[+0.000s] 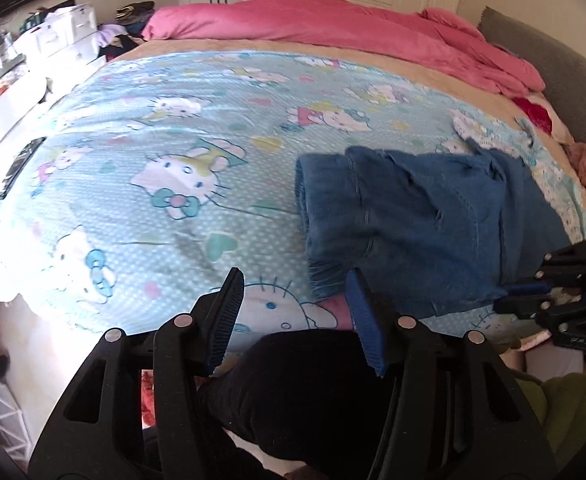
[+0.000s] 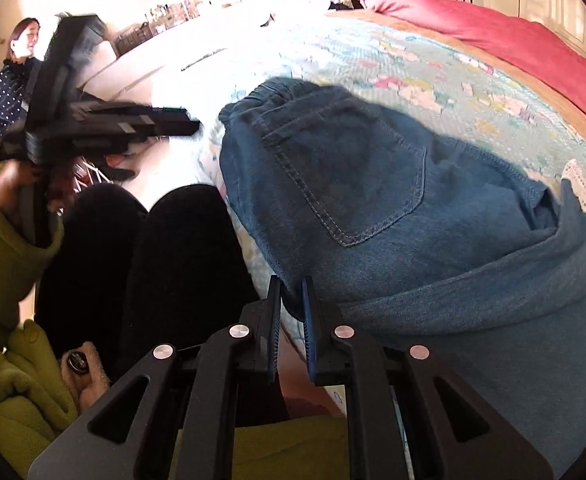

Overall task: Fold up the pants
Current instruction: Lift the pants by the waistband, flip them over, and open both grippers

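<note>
Folded blue denim pants [image 1: 413, 220] lie on the near right part of the bed, with a back pocket [image 2: 353, 176] facing up. My right gripper [image 2: 291, 304] is shut on the near edge of the pants, and a fold of denim runs down between its pads. It also shows at the right edge of the left wrist view as the right gripper [image 1: 529, 289]. My left gripper [image 1: 295, 300] stands open just left of the pants' elastic waistband, with nothing between its fingers. The left gripper [image 2: 165, 120] appears blurred at the left, held by a hand in a green sleeve.
A light blue cartoon-cat blanket [image 1: 173, 128] covers the bed, and a pink duvet [image 1: 333, 24] is bunched at the far side. A grey headboard [image 1: 553, 64] stands on the right. My black-clad legs [image 2: 153, 260] press the near edge. A person [image 2: 13, 80] sits far left.
</note>
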